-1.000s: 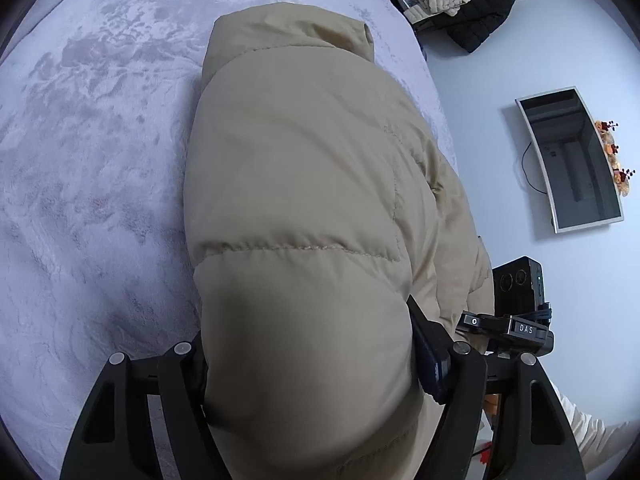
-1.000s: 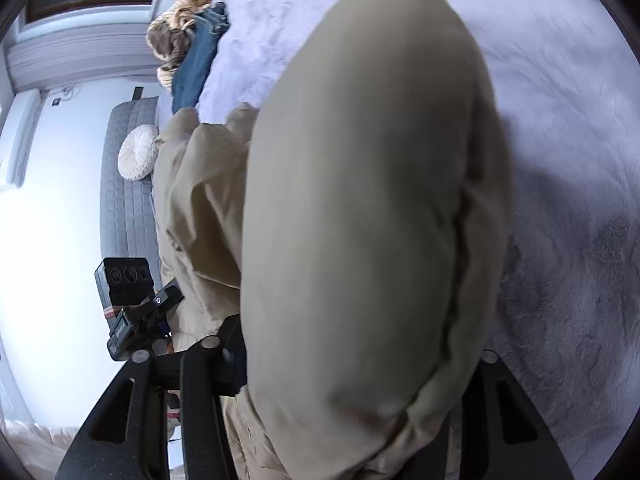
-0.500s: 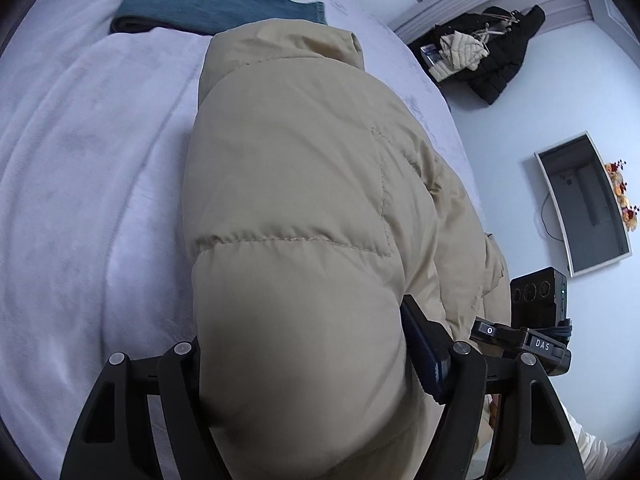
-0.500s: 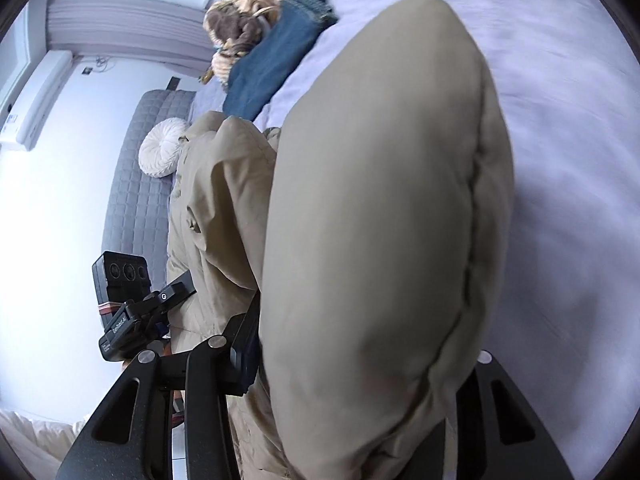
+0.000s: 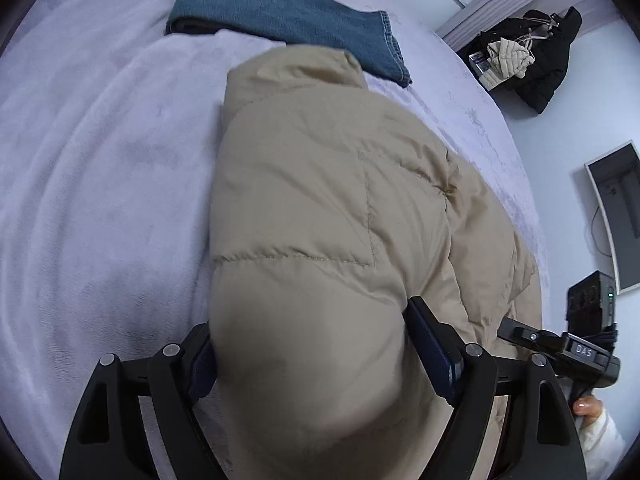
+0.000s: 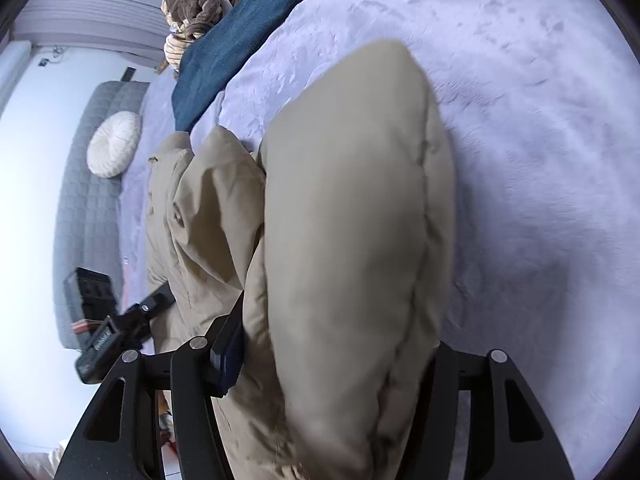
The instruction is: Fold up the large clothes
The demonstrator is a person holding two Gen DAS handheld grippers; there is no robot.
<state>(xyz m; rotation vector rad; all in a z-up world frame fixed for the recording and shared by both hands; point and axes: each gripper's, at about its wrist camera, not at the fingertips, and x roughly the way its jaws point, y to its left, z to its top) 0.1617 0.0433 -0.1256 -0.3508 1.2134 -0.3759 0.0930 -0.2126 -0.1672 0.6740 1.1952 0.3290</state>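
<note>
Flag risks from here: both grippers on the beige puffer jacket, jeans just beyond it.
1. Both the left gripper and the right gripper are opening with thick folds of the beige puffer jacket between their fingers; the padding may spring back and undo the fold.
2. The collar end lies close to the folded jeans; any push forward could ride onto them.

Bare bedspread (image 5: 100,200) open from 7 to 10 o'clock; puffer jacket (image 5: 320,220) fills centre; folded jeans (image 5: 288,16) block 12 o'clock.
</note>
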